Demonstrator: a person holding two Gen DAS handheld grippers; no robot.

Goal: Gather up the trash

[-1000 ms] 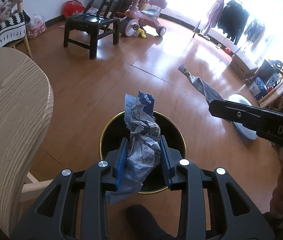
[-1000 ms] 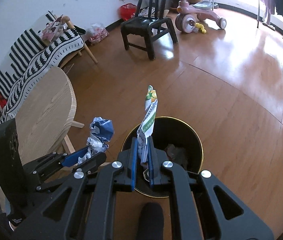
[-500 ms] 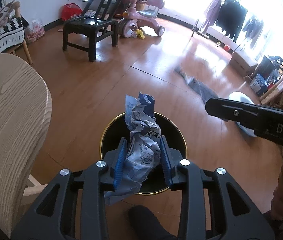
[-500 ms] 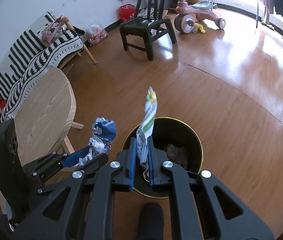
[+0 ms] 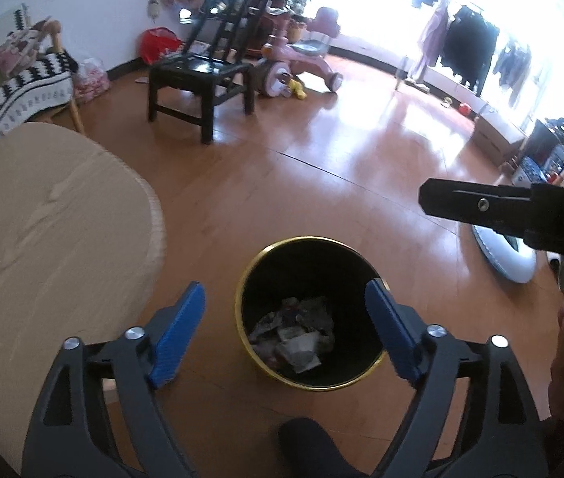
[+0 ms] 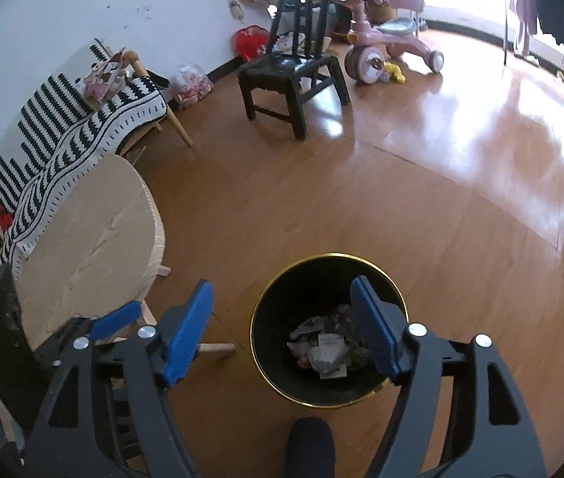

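Here both claws are gaping wide and empty: the left gripper and right gripper are hovering above the black bin, where crumpled wrappers are lying at the bottom; white letters "DA" are showing on the right gripper's side.

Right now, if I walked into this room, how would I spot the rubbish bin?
Find the pale round wooden table; on the orange floor beside it stands the bin. It is a black cylinder with a thin gold rim and crumpled wrappers at the bottom, nothing like the black chair further back.
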